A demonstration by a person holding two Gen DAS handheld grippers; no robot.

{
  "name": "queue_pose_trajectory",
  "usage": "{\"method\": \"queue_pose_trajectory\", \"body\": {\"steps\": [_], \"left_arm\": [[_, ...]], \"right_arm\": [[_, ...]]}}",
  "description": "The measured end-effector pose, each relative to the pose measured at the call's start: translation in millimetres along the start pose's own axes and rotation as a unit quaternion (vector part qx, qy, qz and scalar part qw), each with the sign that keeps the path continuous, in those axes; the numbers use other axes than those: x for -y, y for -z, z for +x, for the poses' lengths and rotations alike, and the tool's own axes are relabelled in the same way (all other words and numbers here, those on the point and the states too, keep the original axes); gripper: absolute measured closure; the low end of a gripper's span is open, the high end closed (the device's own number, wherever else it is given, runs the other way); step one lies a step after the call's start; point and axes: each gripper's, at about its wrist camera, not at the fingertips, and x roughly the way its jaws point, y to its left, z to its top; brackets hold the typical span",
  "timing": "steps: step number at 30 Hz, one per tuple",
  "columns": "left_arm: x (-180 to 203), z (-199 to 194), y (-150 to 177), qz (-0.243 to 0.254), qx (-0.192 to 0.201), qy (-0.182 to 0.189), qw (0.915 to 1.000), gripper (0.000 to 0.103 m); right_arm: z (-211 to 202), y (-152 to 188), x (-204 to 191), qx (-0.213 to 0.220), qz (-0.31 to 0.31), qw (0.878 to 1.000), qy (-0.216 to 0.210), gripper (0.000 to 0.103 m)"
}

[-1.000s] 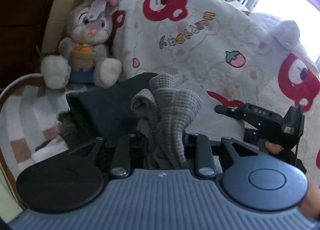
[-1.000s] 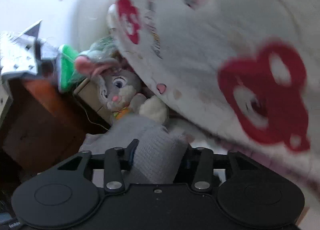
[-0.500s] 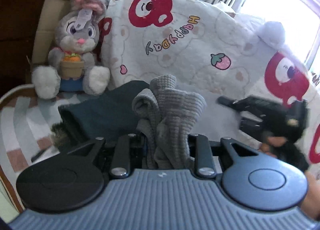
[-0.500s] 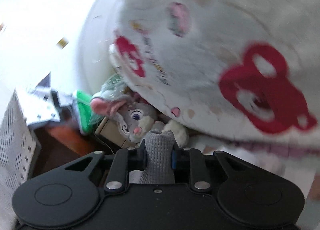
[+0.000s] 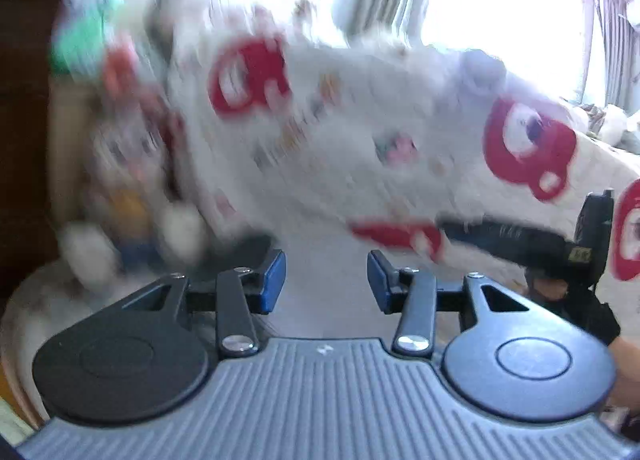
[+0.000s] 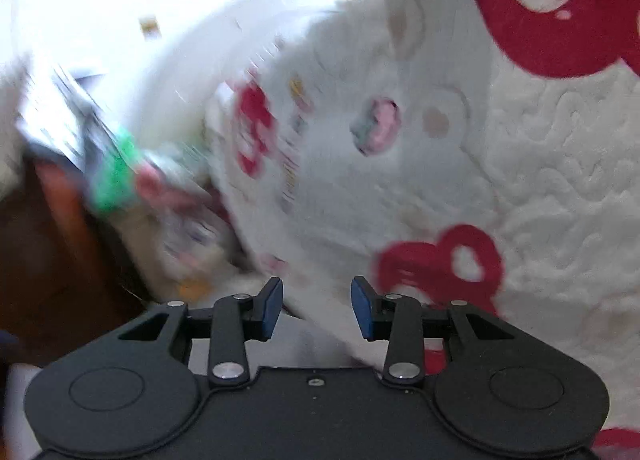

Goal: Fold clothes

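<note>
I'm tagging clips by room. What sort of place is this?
Most likely a bedroom: a white quilt printed with red bears is heaped ahead, a curtained window is behind it, and a blurred plush toy sits at the left.

Bright window [image 5: 500, 19] glare, heavy motion blur, fisheye-bent edges
</note>
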Motion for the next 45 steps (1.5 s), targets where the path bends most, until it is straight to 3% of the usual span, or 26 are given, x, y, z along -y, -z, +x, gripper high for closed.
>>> {"method": "queue_pose_trajectory", "body": {"steps": [4,8,11,12,13,14,17,21,22,23,26,30,33,35,36,37,41,43,45], "left_arm": [[-4,19,26,0.022,-0.038,-0.029,0.9986,0.059],[-9,13,41,0.013,-0.03,-0.028,0.9991,0.059],[-7,8,48,0.015,-0.023,-0.032,0.9991,0.059],[-6,5,50,0.019,-0.021,-0.034,0.999,0.059],[-4,4,52,0.023,-0.018,-0.037,0.9989,0.059],[-3,4,53,0.024,-0.016,-0.038,0.9989,0.059],[2,4,55,0.024,-0.01,-0.046,0.9986,0.059],[11,6,58,0.033,-0.001,-0.062,0.9975,0.054],[13,7,58,0.038,0.0,-0.064,0.9972,0.054],[14,7,58,0.043,0.001,-0.066,0.9969,0.054],[12,9,55,0.043,-0.003,-0.062,0.9972,0.053],[4,7,54,0.022,0.009,-0.061,0.9979,0.053],[0,8,57,0.033,0.015,-0.074,0.9966,0.053],[-5,6,56,0.033,0.018,-0.095,0.9948,0.044],[-10,4,55,0.025,0.022,-0.111,0.9933,0.036],[-18,4,53,0.009,0.021,-0.122,0.9923,0.035],[-49,-2,39,-0.07,0.004,-0.095,0.993,0.039],[-39,-3,21,-0.026,0.003,-0.088,0.9958,0.039],[-25,8,-1,0.014,-0.032,-0.055,0.9979,0.039]], "right_arm": [[-5,13,-13,-0.034,-0.032,0.998,-0.034,0.06],[20,36,-10,-0.088,-0.018,0.996,-0.026,0.06],[19,34,-11,-0.074,-0.027,0.997,-0.021,0.06],[19,34,-12,-0.068,-0.03,0.997,-0.019,0.071],[18,33,-12,-0.063,-0.033,0.997,-0.017,0.091],[18,32,-12,-0.057,-0.036,0.998,-0.015,0.1],[16,29,-14,-0.041,-0.044,0.998,-0.01,0.102],[15,26,-15,-0.019,-0.056,0.998,-0.003,0.081],[13,27,-20,-0.023,-0.074,0.997,-0.015,0.062],[15,30,-28,-0.031,-0.104,0.994,-0.02,0.056],[33,42,-38,-0.07,-0.156,0.985,-0.017,0.057],[63,50,-28,-0.088,-0.148,0.985,-0.012,0.057],[77,52,-22,-0.092,-0.127,0.988,-0.017,0.057],[81,51,-20,-0.095,-0.119,0.988,-0.02,0.057],[82,50,-20,-0.097,-0.117,0.988,-0.02,0.057],[81,49,-21,-0.1,-0.117,0.988,-0.018,0.057],[62,37,-34,-0.102,-0.138,0.985,-0.028,0.051],[53,29,-45,-0.111,-0.158,0.979,-0.056,0.048],[47,26,-55,-0.131,-0.171,0.974,-0.067,0.048]]}}
